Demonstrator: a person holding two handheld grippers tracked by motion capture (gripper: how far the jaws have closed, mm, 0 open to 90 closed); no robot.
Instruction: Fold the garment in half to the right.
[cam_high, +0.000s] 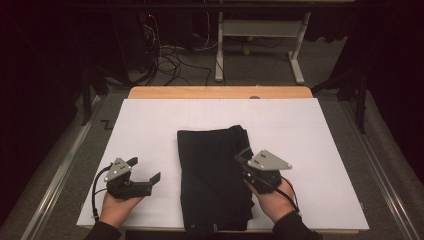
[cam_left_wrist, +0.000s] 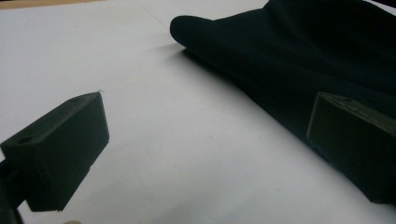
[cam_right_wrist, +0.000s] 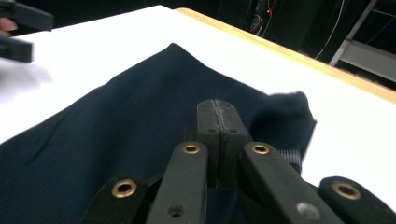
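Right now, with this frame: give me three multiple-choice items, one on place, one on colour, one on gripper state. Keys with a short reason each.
1. Where does the folded garment lie?
A. on the white sheet, between the two grippers
B. on the floor
C. across the far wooden table edge

2. What colour is the folded garment?
A. white
B. red
C. black

3. How do the fingers of the left gripper stand?
A. shut on the garment
B. open, nothing between them
C. shut on the sheet

Key: 1 A, it lies mid-sheet with the right gripper at its right edge. 2 C, dark against the white sheet. 3 B, the left gripper view shows bare sheet between the spread fingers.
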